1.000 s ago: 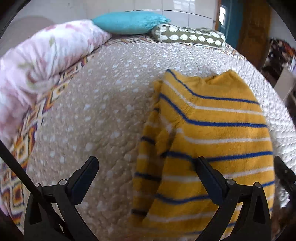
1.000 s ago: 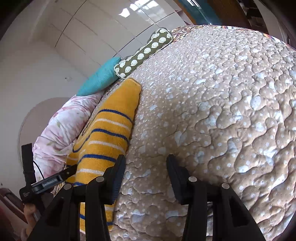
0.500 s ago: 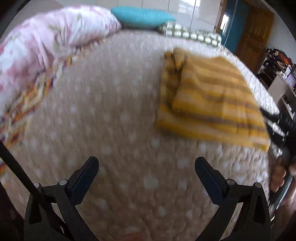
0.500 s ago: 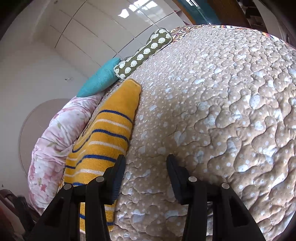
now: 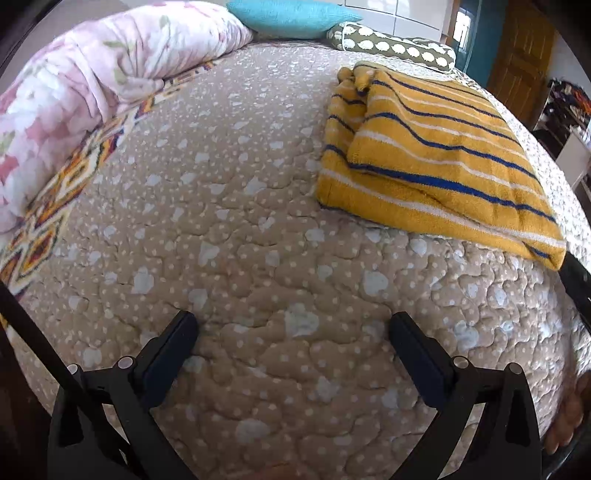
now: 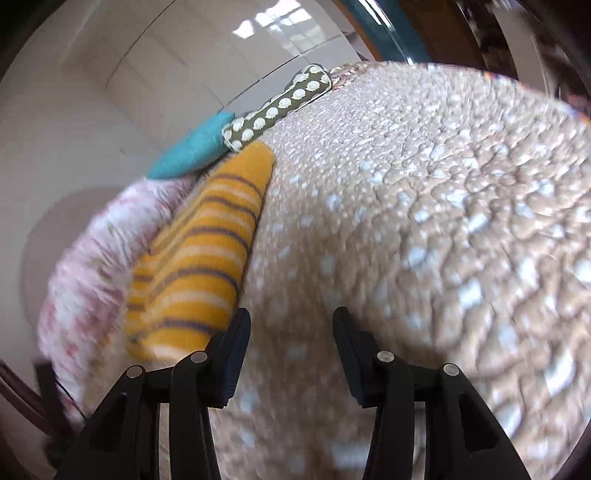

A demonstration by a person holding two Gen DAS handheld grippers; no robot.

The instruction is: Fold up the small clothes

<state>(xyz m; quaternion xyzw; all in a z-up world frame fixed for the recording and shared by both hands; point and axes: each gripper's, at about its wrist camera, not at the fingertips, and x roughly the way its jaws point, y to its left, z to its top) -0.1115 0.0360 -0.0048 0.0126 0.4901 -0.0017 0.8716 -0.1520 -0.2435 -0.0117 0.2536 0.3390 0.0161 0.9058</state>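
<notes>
A yellow sweater (image 5: 436, 158) with blue and white stripes lies folded on the beige quilted bed (image 5: 240, 229), at the upper right of the left wrist view. My left gripper (image 5: 291, 332) is wide open and empty, well short of the sweater and left of it. In the right wrist view the sweater (image 6: 199, 266) lies just left of my right gripper (image 6: 291, 328), which is open and empty over the quilt (image 6: 424, 229). The right gripper's black edge (image 5: 576, 284) shows by the sweater's near right corner.
A pink floral duvet (image 5: 85, 92) is bunched along the bed's left side. A teal pillow (image 5: 291, 18) and an olive dotted pillow (image 5: 391, 46) lie at the head. A wooden door (image 5: 521, 55) and cluttered shelves stand at the right.
My left gripper has pulled back off the sweater, which now lies farther away, folded. The right wrist view has shifted and blurred; its jaws stand as before.
</notes>
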